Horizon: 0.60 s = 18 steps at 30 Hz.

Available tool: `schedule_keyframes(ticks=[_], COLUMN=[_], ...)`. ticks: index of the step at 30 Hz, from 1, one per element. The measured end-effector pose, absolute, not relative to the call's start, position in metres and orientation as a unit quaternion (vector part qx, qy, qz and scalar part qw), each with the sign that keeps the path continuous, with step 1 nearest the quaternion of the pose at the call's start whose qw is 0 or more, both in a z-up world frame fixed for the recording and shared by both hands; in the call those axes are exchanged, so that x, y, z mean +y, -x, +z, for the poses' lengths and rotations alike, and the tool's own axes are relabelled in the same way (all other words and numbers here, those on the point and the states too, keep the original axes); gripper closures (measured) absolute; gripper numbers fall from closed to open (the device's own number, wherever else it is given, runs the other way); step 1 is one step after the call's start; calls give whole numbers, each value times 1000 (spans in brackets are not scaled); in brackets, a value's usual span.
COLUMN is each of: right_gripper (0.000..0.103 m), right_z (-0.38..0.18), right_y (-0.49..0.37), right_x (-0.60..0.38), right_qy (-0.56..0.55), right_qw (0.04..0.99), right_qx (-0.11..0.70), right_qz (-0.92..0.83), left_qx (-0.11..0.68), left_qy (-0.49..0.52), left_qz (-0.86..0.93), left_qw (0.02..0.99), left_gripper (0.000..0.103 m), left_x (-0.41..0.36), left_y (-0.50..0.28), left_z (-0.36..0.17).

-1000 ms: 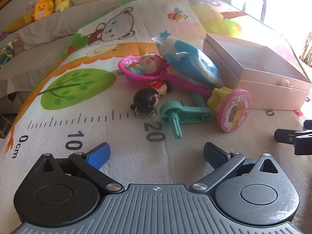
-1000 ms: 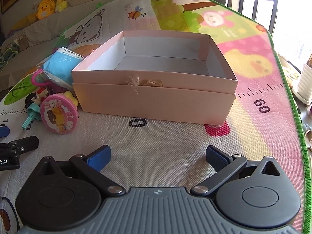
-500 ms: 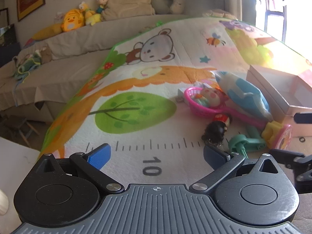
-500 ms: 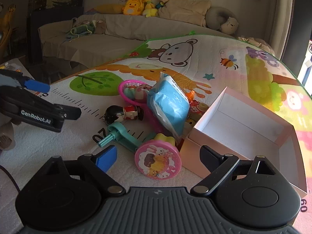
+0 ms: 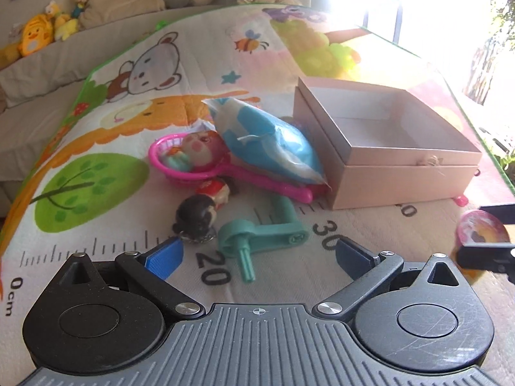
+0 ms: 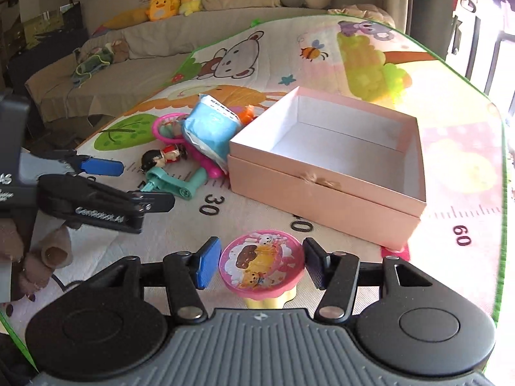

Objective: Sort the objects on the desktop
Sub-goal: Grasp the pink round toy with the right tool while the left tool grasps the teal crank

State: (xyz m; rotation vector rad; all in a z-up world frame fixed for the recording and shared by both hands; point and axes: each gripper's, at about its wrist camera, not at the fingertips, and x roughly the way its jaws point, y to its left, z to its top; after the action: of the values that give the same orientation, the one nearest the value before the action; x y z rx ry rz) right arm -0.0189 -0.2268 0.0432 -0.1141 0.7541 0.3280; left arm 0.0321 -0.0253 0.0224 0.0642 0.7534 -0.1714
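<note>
Numerals 20 and 30, with "0cm" at the far left, run along the ruler printed on the play mat (image 5: 106,173) in our left wrist view, where the left gripper (image 5: 257,255) hangs with jaws wide apart and nothing between them, above a teal crank toy (image 5: 262,236). Beyond lie a dark-haired doll (image 5: 201,212), a pink basket (image 5: 180,160), a blue packet (image 5: 273,143) whose print we cannot read, and the open pink box (image 5: 402,173); at the right edge the pink round toy (image 5: 481,230) is partly hidden. In our right wrist view we read 30 and 60 on the mat and, blurrily, "GenRobot.AI" on the left gripper; the 40 is half covered. The right gripper (image 6: 262,265) brackets the pink round toy just before the box, though we cannot tell whether the pads touch it.
</note>
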Motion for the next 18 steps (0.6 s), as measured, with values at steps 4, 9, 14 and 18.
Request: schedule_keyframes(ticks=[4,9,14,18], right_gripper=[47,47,31,21], right_z=[36,30,31,32], right_y=[24,26,35,47], right_x=[-234,-235,-235,-233], right_qy=[45,23,33,60], right_qw=[912,911,921,924], right_qx=[375,375,354,342], right_qz=[159,171,161,160], left_qx=[388,395,384,376], left_qy=[-36,-29,-44,-77], left_qz=[-59,-59,-100,-158], left_qw=[919,916,917,910], left_gripper=[4,27,27,27], left_x=[-38,-31,-21,-14], left_y=[-51,-52,-22,16], left_z=[13,12,14,11])
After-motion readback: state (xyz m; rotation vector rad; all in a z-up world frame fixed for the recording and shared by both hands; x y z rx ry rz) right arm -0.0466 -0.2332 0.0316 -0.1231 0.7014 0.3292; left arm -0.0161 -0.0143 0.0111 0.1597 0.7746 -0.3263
